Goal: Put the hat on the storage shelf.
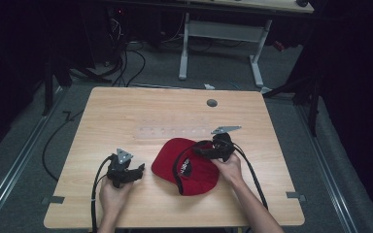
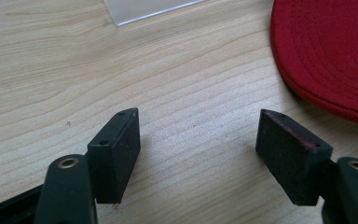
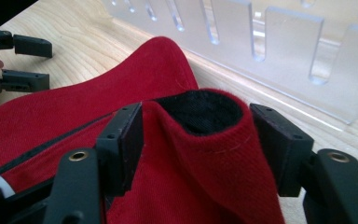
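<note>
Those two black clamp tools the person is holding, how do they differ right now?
The left hand-held gripper is open with nothing between its jaws; the right hand-held gripper is closed on a fold of the red cap. The left one sits over bare table just beside the cap's edge; the right one is on the cap, near the clear plastic rack. Both have two black padded jaws and a trailing cable.
</note>
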Tool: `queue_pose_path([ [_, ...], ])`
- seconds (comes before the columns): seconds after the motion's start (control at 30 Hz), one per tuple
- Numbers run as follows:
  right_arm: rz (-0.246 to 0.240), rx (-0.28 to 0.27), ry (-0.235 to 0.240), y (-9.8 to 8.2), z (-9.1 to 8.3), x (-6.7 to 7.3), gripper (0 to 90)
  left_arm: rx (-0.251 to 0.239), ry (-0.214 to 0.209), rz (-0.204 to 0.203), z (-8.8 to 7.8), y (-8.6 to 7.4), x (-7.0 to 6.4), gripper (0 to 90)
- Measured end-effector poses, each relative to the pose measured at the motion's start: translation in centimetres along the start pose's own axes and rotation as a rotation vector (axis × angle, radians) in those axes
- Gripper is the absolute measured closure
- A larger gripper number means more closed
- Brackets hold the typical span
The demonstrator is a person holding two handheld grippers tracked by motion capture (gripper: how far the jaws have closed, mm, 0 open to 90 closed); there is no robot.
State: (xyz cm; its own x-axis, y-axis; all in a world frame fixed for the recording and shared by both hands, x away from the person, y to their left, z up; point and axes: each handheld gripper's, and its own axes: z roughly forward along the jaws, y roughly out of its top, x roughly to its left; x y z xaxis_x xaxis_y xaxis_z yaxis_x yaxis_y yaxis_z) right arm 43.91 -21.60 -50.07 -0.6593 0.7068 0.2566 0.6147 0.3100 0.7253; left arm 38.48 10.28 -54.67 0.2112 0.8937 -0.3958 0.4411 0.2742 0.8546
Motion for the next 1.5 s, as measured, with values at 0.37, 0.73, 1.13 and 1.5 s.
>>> queue_pose_path([
  [0.37, -0.081, 0.009, 0.005, -0.4, 0.1, 0.2, 62.8, 0.0, 0.0, 0.0, 0.0, 0.0, 0.0, 30.9],
  [0.73, -0.122, 0.013, 0.07, -0.5, -0.8, 0.7, 80.4, 0.0, 0.0, 0.0, 0.0, 0.0, 0.0, 30.9],
  [1.13, -0.097, -0.006, 0.126, -0.2, -2.1, 1.7, 83.3, 0.004, -0.006, 0.003, 0.0, 0.0, 0.0, 30.8],
  [1.5, -0.025, -0.043, 0.12, 0.0, -4.5, 2.2, 83.6, 0.011, -0.019, 0.01, -0.1, 0.0, 0.0, 30.4],
])
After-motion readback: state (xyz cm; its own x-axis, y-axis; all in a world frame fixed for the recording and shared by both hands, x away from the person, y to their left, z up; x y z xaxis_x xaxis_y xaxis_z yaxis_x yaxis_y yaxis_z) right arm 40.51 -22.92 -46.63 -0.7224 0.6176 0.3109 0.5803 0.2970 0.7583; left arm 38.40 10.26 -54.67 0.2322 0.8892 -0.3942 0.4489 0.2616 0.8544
